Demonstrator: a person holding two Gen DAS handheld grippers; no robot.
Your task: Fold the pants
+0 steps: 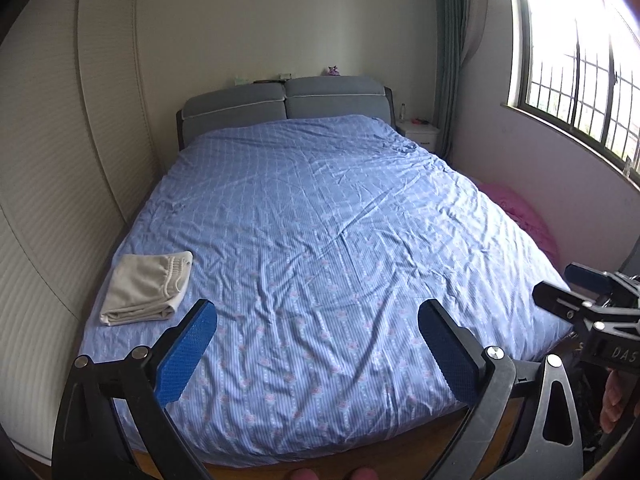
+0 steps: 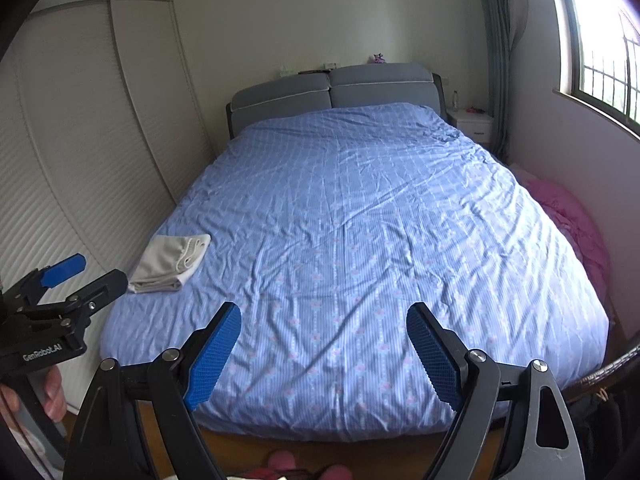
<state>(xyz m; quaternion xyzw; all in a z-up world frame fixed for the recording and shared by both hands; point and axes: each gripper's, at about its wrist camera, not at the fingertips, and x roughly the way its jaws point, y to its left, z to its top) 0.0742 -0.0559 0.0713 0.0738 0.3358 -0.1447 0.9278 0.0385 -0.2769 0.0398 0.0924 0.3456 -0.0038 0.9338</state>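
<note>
Left wrist view: nearest the lens, the left gripper [image 1: 318, 324] hangs above the foot edge of the bed [image 1: 400, 404], its two blue pads [image 1: 187, 354] spread wide with nothing between them. Past the pads stretches the rumpled blue sheet [image 1: 320, 220]. The pants [image 1: 146, 289], pale and folded into a flat bundle with the elastic waistband on top, lie near the bed's front left corner, close to its left edge. At the right border the right gripper [image 1: 568, 280] shows from the side, clear of the bed's right edge, with fingers of the hand [image 1: 614, 400] below it. A grey headboard [image 1: 284, 100] closes the far edge; a pink blanket [image 1: 520, 212] sits beside the right edge under the window [image 1: 576, 72].

Right wrist view: the right gripper [image 2: 324, 322] is nearest, its blue pads [image 2: 214, 360] likewise released and wide apart over the foot edge, gripping nothing. The pants [image 2: 170, 265] rest on the sheet [image 2: 360, 220] by the bed's [image 2: 320, 424] left edge, toward the front corner. The left gripper [image 2: 98, 268] appears at the left border, just beside the pants but apart from them, jaws parted, held by a hand [image 2: 48, 394]. A wardrobe [image 2: 80, 140] lines the left wall.
</note>
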